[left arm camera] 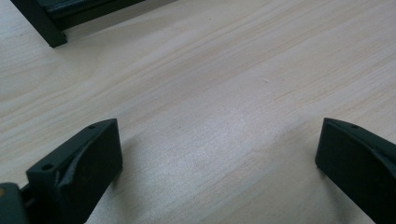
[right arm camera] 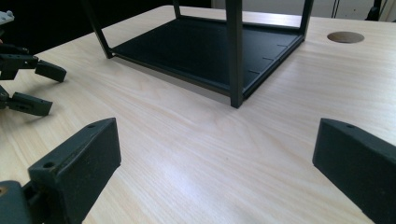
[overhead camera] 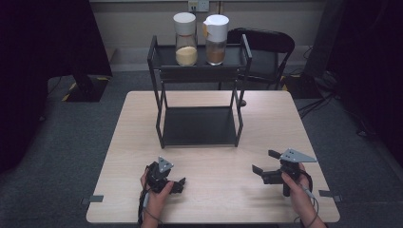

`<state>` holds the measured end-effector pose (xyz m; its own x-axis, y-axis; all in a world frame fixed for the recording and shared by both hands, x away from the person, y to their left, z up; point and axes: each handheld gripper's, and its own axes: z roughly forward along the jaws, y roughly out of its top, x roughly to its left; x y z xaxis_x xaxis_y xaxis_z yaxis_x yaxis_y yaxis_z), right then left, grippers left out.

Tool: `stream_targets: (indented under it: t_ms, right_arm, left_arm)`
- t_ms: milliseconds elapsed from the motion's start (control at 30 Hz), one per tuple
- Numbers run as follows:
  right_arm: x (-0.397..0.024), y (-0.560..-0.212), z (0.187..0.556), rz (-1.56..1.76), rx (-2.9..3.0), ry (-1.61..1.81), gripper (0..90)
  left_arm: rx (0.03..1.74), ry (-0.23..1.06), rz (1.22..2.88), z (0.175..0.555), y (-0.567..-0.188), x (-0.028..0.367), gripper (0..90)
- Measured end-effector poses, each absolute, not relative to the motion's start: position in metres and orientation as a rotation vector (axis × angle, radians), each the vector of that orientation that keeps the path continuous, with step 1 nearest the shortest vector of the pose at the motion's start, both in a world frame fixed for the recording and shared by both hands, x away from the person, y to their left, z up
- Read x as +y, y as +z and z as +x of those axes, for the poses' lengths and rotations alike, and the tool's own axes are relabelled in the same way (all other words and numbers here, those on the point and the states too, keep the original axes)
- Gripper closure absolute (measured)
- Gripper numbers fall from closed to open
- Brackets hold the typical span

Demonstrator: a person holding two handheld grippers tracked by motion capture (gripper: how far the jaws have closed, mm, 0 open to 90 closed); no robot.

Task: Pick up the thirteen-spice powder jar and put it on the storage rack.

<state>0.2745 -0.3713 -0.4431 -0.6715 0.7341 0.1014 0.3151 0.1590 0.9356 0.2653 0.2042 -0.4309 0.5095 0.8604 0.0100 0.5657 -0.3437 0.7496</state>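
While both jars (overhead camera: pixel 199 40) sit untouched on the far rack (overhead camera: pixel 199 97), left gripper (overhead camera: pixel 177 185) and right gripper (overhead camera: pixel 263 162) hover agape, empty — nothing started yet.

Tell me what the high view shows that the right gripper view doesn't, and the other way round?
High view: two white-capped jars on the rack's top shelf, one with pale contents and one with brown contents, a dark chair behind the table, and both of the person's hands.

Right gripper view: the right gripper seen close, its jaws wide apart with bare wood between them, and a round hole in the tabletop.

Both: the wooden table, the black rack's lower shelf, and the open left gripper.
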Motion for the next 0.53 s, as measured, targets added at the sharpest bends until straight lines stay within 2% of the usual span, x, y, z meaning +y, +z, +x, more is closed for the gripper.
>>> stream_targets:
  t_ms: [533]
  right_arm:
    - [-0.392,-0.438,0.266,0.988,2.169,1.351,0.4]
  left_arm:
    - [1.162,0.536,2.05,0.265,-0.431,0.204,0.0]
